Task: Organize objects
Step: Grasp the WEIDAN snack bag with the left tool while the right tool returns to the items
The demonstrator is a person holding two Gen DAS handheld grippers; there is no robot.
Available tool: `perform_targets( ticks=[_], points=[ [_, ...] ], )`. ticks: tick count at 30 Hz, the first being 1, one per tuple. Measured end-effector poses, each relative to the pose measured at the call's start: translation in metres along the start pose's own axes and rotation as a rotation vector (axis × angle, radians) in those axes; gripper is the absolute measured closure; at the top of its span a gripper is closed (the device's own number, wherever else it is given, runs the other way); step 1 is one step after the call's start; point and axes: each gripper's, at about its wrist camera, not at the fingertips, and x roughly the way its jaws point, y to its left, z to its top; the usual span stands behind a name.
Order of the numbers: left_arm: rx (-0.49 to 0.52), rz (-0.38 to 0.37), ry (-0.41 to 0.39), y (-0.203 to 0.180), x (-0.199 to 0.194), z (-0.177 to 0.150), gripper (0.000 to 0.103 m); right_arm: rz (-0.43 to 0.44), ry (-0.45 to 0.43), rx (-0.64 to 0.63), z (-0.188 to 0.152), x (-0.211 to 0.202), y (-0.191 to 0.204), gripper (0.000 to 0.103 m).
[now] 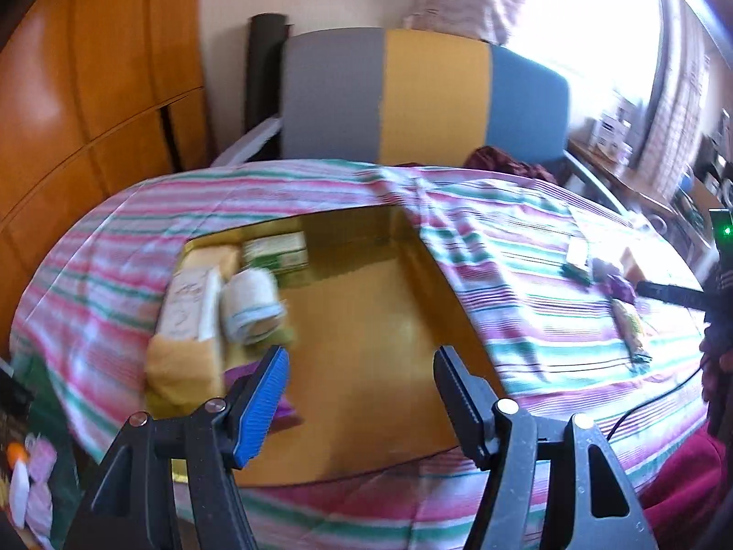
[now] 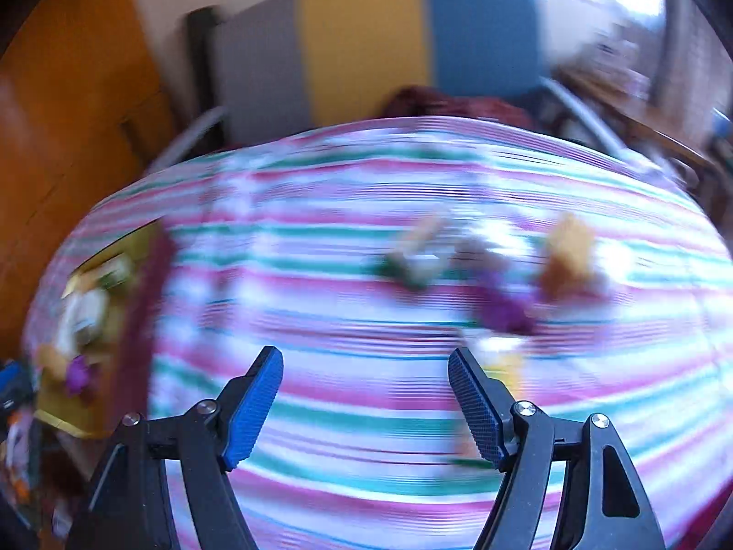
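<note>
A gold box (image 1: 362, 343) lies open on the striped tablecloth (image 1: 549, 284). Its left side holds a yellow packet (image 1: 183, 366), a white booklet (image 1: 188, 307), a rolled white cloth (image 1: 252, 307), a green-white carton (image 1: 275, 252) and a purple item (image 1: 286, 405). My left gripper (image 1: 362, 394) is open and empty over the box's near part. Loose items lie at the right: a purple one (image 1: 616, 282) and a green-yellow wrapper (image 1: 630, 325). In the blurred right wrist view my right gripper (image 2: 366, 394) is open and empty above the cloth, short of a purple item (image 2: 501, 307), an orange one (image 2: 568, 252) and a green-white one (image 2: 417, 266).
A grey, yellow and blue chair back (image 1: 421, 91) stands behind the table, with a dark red cloth (image 1: 508, 162) on it. A wooden cabinet (image 1: 82, 91) is at the left. The gold box shows at the left of the right wrist view (image 2: 91, 321). The other gripper's black body (image 1: 719, 275) is at the right edge.
</note>
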Motion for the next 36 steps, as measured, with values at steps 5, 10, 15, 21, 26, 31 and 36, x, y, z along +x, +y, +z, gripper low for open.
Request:
perform_targets(
  ticks=[5, 10, 15, 21, 26, 31, 36],
  points=[
    [0.099, -0.081, 0.016, -0.050, 0.016, 0.016, 0.036, -0.175, -0.047, 0.215, -0.003, -0.013, -0.102, 0.026],
    [0.193, -0.190, 0.063, -0.111, 0.037, 0.027, 0.036, -0.245, -0.066, 0.498, -0.021, -0.021, -0.174, 0.026],
    [0.274, -0.304, 0.119, -0.179, 0.058, 0.030, 0.036, -0.208, -0.115, 0.578, -0.020, -0.030, -0.189, 0.026],
    [0.339, -0.410, 0.217, -0.245, 0.092, 0.027, 0.036, -0.170, -0.107, 0.598, -0.022, -0.029, -0.188, 0.025],
    [0.319, -0.461, 0.306, -0.289, 0.121, 0.027, 0.034, -0.141, -0.106, 0.629, -0.028, -0.028, -0.191, 0.025],
    [0.327, -0.457, 0.329, -0.325, 0.136, 0.029, 0.024, -0.113, -0.098, 0.649, -0.029, -0.026, -0.194, 0.025],
    [0.350, -0.427, 0.334, -0.357, 0.150, 0.028, 0.023, -0.090, -0.085, 0.674, -0.030, -0.022, -0.199, 0.024]
  ],
)
